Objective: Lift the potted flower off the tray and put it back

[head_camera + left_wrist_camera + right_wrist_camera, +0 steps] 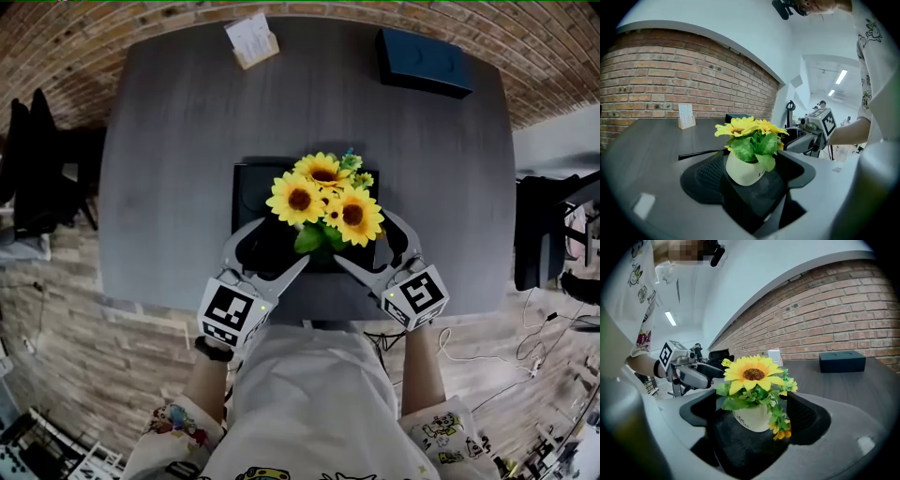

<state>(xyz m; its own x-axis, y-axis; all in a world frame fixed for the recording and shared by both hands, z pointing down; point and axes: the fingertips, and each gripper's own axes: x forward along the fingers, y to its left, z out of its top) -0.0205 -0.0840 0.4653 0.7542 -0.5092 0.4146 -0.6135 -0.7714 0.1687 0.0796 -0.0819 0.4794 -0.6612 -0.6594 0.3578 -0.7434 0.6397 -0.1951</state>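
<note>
The potted flower (323, 202), yellow sunflowers in a small white pot (743, 171), stands on the dark tray (248, 183) in the middle of the grey table. My left gripper (277, 246) comes in from the near left and is open, its two jaws spread to either side of the pot. My right gripper (366, 241) mirrors it from the near right, also open around the pot (752, 418). In both gripper views the pot sits between the pads with small gaps. The blooms hide the pot from above.
A white card holder (251, 39) stands at the table's far edge and a dark box (424, 61) at the far right. Dark chairs flank the grey table (169, 141) on both sides. A brick wall runs behind it.
</note>
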